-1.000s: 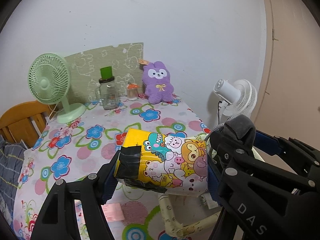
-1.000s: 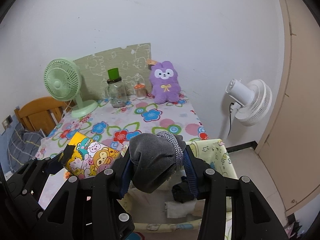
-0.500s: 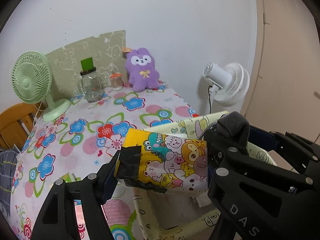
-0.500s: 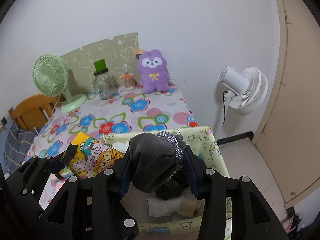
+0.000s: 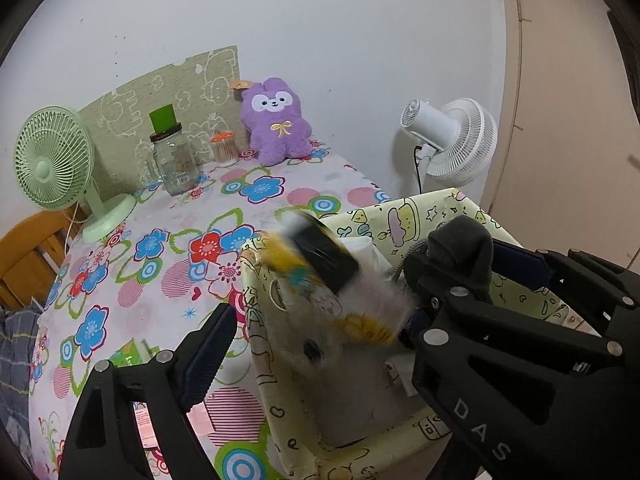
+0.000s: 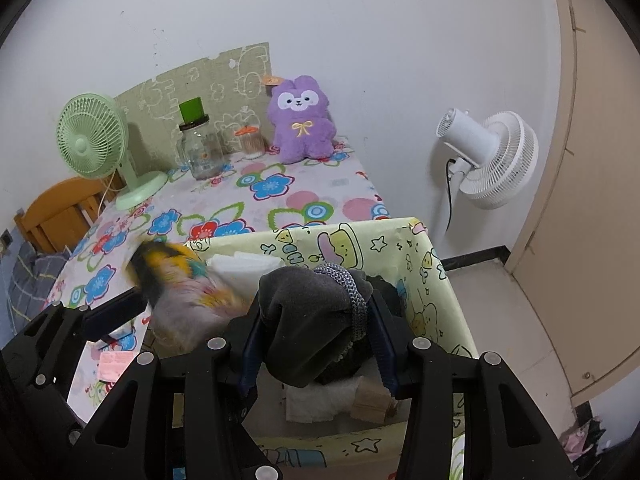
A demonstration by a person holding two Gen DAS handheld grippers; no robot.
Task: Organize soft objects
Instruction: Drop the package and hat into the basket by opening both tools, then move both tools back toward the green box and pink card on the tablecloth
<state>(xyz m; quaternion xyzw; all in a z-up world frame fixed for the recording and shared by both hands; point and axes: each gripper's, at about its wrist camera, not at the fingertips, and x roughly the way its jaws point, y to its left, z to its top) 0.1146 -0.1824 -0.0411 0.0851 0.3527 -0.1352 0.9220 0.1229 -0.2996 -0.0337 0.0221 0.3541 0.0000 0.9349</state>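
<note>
My left gripper (image 5: 320,344) has its jaws standing wide; they have just been opening. The cartoon-print pouch (image 5: 320,280), yellow and white with a black patch, sits between them as a motion-blurred shape touching neither pad, above the open mouth of the yellow fabric bin (image 5: 404,216). In the right wrist view the same pouch (image 6: 176,284) smears over the bin's left rim.

My right gripper (image 6: 316,336) is clamped on a dark grey sock (image 6: 308,312) with a lighter knitted cuff. The sock bulges up between the pads, directly over the bin's interior. Inside the bin I see white cloth pieces (image 6: 316,404), something dark, and a pale block; I cannot tell more.

The bin stands just beside the right edge of the table (image 5: 132,312), which carries a flowered cloth.

Readable writing: "DAS" in white on the left gripper's right finger; nothing else resolves.

At the table's far edge: purple plush rabbit (image 5: 276,120), glass jar with green lid (image 5: 172,156), small orange-capped container (image 5: 224,148). A green desk fan (image 5: 56,160) is at the far left corner. A white floor fan (image 5: 452,140) stands beyond the bin.
</note>
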